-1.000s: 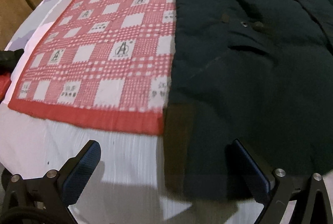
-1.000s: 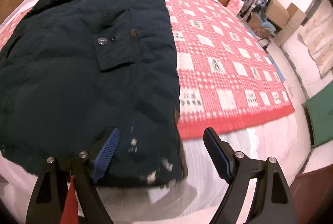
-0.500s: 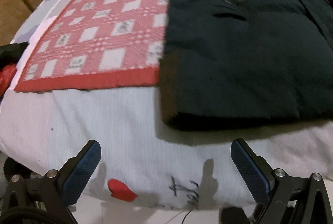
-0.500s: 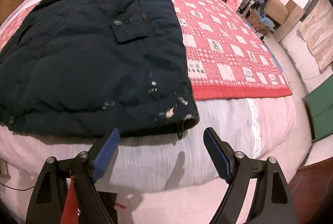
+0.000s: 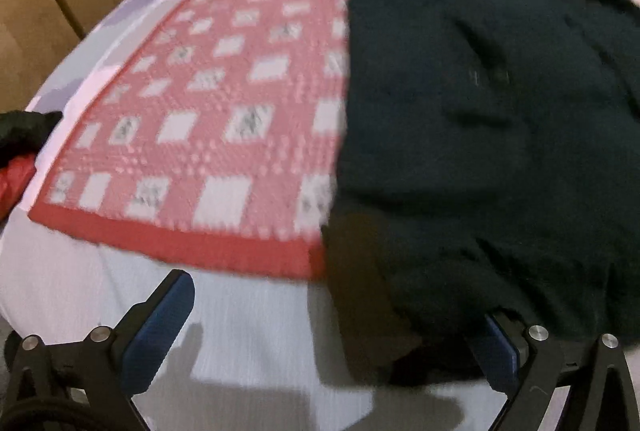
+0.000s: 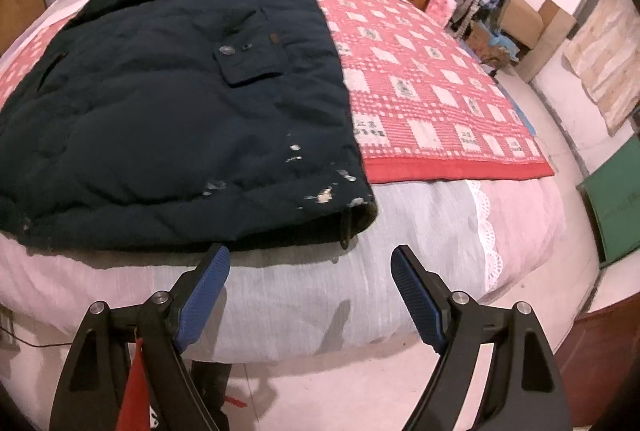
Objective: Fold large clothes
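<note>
Within the last second both grippers drew back off the coat toward the foot of the bed, and the left gripper (image 5: 336, 315) has since come forward again, so that the coat's hem corner now lies between its jaws, which stand spread wide and grip nothing. The right gripper (image 6: 310, 287) hangs just off the bed's end, its jaws likewise spread, with one blue pad (image 6: 206, 281) just short of the hem and no cloth between them. My reading is that the fold has not begun and that the hands are lining up on the two bottom corners for a first grasp. The coat (image 6: 172, 103) is a dark, padded, heavy-looking garment, laid flat and face up on the bed (image 6: 420, 231), its hem toward the foot and its collar toward the headboard. It rests partly on a red and white checked blanket (image 6: 436, 91) and partly on the pale sheet. A flapped pocket (image 6: 252, 61) with a snap shows near its right edge. White flecks (image 6: 320, 187) mark the fabric near the hem corner. The left view is blurred, so finer detail there cannot be confirmed.
</note>
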